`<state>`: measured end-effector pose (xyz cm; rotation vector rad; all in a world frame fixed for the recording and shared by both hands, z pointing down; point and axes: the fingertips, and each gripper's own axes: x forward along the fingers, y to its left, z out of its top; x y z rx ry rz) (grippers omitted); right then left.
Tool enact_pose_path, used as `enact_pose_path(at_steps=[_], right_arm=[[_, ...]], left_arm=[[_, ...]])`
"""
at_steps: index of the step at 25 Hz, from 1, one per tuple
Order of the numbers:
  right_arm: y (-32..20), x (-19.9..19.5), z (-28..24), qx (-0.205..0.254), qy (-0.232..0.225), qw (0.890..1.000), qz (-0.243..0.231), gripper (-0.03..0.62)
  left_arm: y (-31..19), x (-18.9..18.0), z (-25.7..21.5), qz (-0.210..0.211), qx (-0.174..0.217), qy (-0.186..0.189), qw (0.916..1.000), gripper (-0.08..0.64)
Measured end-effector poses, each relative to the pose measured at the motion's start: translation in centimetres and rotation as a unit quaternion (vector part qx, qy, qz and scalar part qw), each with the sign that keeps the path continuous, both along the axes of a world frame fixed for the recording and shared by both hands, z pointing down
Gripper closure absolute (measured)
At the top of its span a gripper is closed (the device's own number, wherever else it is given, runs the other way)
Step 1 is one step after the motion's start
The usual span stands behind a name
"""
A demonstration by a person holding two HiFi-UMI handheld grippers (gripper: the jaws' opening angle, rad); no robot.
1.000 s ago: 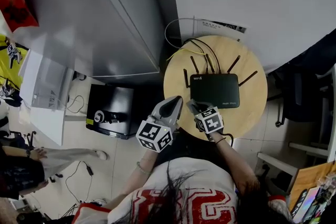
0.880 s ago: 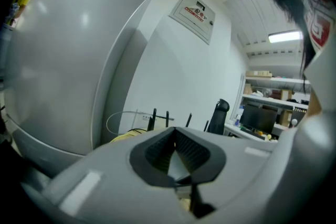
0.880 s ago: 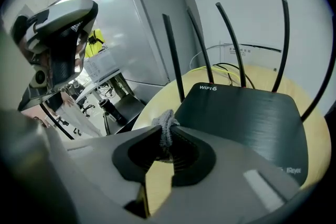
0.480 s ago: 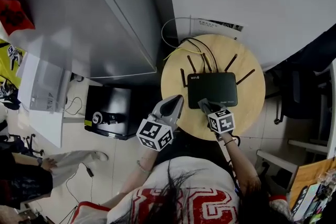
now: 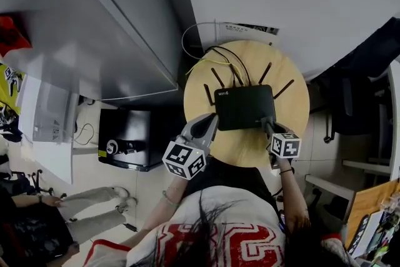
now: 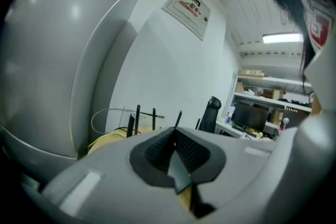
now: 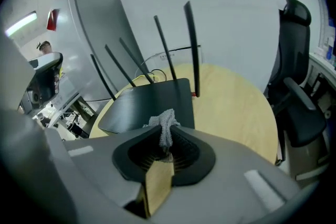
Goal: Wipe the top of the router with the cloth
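Tabletop point(image 5: 294, 134), round and of pale wood, carries only the black router point(image 5: 244, 107), which sits toward the back with its flat top bare and facing up. On the floor to the left of the table stands a dark boxy unit point(image 5: 128, 137). I cannot tell whether it is a container. Nothing on the table holds anything, so no bin, tray or box comes into this job.

The left gripper point(image 5: 209, 120) hangs off the table's near left edge, its jaws together with nothing between them, and it is apart from the router. The right gripper point(image 5: 269, 125) is at the router's near right corner, clamped on the cloth point(image 7: 165, 126). The cloth is a small pale tuft that sticks out past the pads and points at the dark lid.

The antennas point(image 7: 191, 44) stand upright along the far edge, and yellow and black cables point(image 5: 231, 59) trail off behind.

I judge that the wiping stroke itself is in hand, at one end of a pass. No view settles whether the tuft is actually pressing on the lid. The next move calls for keeping the tuft low and flat against the top, then drawing it across toward the left side. It should stay short of the antennas and press lightly enough that the router does not slide.
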<state>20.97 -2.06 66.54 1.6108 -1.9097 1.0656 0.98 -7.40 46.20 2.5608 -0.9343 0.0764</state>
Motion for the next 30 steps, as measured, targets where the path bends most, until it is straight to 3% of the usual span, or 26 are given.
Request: enact_pose_path(at_steps=[8, 18, 30], right_arm=[[0.7, 3.3, 0.1, 0.005, -0.003, 0.999, 0.041, 0.555], [-1.7, 4.1, -1.4, 0.028, -0.018, 0.999, 0.024, 0.555], [-5.9, 7.0, -0.7, 0.021, 0.026, 0.999, -0.019, 0.555]], left_arm=[[-0.3, 0.6, 0.3, -0.006, -0.004, -0.002, 1.0000, 0.558], [-0.3, 1.7, 0.6, -0.011, -0.006, -0.007, 0.9999, 0.558], [-0.1, 2.0, 0.9, -0.040, -0.013, -0.018, 0.9989, 0.558]])
